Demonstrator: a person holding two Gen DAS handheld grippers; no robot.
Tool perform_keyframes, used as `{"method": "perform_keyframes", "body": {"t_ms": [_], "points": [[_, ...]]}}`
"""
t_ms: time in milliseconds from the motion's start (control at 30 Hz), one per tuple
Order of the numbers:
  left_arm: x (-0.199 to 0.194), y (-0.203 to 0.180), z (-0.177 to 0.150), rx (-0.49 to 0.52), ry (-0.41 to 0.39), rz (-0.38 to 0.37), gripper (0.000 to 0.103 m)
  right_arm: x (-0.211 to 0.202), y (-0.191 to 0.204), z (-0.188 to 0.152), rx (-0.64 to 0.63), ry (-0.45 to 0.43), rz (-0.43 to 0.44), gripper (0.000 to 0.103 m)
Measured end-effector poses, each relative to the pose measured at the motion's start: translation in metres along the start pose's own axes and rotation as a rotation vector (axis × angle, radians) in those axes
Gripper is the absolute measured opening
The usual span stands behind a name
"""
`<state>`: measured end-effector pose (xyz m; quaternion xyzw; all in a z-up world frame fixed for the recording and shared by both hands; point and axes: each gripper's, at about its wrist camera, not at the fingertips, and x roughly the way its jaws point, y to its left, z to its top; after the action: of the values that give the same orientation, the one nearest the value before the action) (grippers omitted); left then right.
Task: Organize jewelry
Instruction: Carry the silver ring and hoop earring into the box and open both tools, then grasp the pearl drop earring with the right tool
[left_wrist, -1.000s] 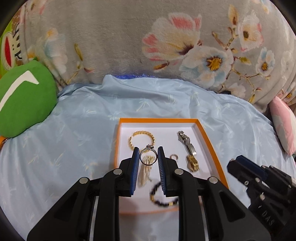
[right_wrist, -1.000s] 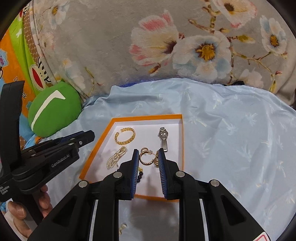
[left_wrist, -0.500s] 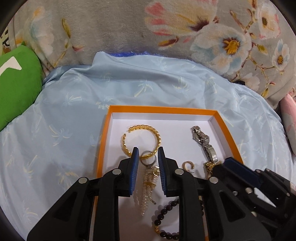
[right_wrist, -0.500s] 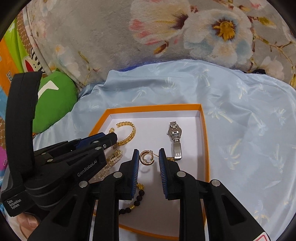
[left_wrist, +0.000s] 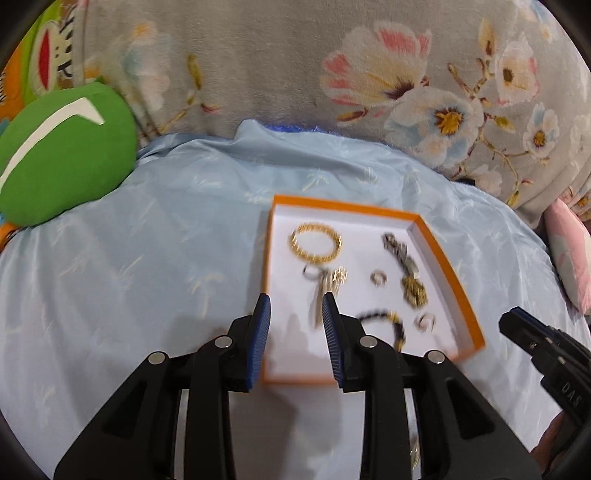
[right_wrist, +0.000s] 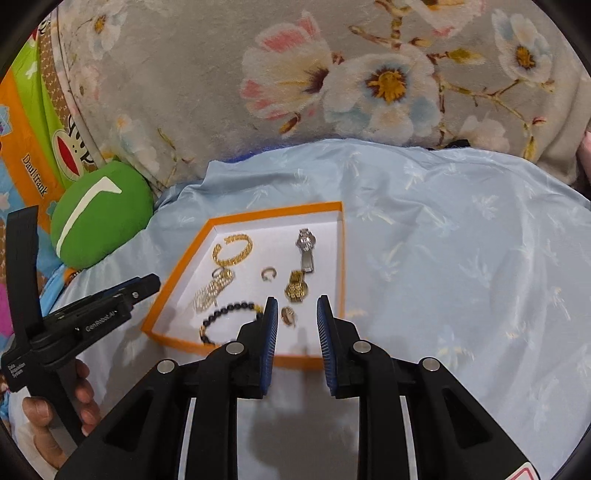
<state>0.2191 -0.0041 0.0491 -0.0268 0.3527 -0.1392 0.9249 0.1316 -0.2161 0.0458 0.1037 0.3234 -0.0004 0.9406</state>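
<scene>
**Both grippers empty as ring and earring land in the tray**

Pale blue satin cloth (right_wrist: 461, 258) covers the bed, with a grey floral blanket (right_wrist: 332, 92) banked up at the far side and a green cushion (right_wrist: 99, 214) off to the left. On the cloth sits the orange tray (right_wrist: 343, 258), white inside, holding all the jewelry in view.

A second ago each tool held a piece: the left a silver ring, the right a gold hoop earring. Now the left gripper (left_wrist: 295, 314) hangs above the tray's near left corner with its jaws parted and nothing between them, and the silver ring (right_wrist: 218, 272) lies by the top of the pearl tassel (right_wrist: 210, 291), just near of the gold bangle (right_wrist: 232, 249). The right gripper (right_wrist: 293, 314) is likewise spread and empty over the tray's near edge; the gold hoop earring (right_wrist: 288, 315) lies on the tray floor just ahead of its tips, beside the black bead bracelet (right_wrist: 225, 314). Both tools have drawn back toward the person.

Further in lie a second small earring (right_wrist: 268, 274), a gold watch (right_wrist: 295, 290) and a silver watch (right_wrist: 306, 247), apart from one another.

Judging from this, two placements are done. A small gold piece seems to lie on the cloth near of the tray in the left view, though it is too blurred to name.
</scene>
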Motion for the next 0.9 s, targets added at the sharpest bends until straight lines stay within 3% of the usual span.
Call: {"method": "perform_keyframes", "body": {"t_ms": [233, 367, 500, 833, 900], "points": [[-0.043, 0.001, -0.071, 0.019, 0.066, 0.006, 0.029, -0.036, 0.005, -0.073, 0.026, 0.09, 0.045, 0.022], [-0.055, -0.002, -0.094, 0.03, 0.096, 0.01, 0.03, -0.044, 0.023, -0.1, -0.008, 0.123, 0.067, 0.022], [-0.071, 0.001, -0.104, 0.016, 0.073, 0.032, 0.04, -0.045, 0.046, -0.109, -0.048, 0.131, 0.088, 0.023], [-0.077, 0.01, -0.11, -0.019, 0.071, 0.039, 0.041, -0.027, 0.075, -0.109, -0.071, 0.176, 0.105, 0.024], [-0.077, 0.01, -0.11, -0.017, 0.069, 0.036, 0.041, -0.023, 0.075, -0.109, -0.067, 0.192, 0.1, 0.019]]}}
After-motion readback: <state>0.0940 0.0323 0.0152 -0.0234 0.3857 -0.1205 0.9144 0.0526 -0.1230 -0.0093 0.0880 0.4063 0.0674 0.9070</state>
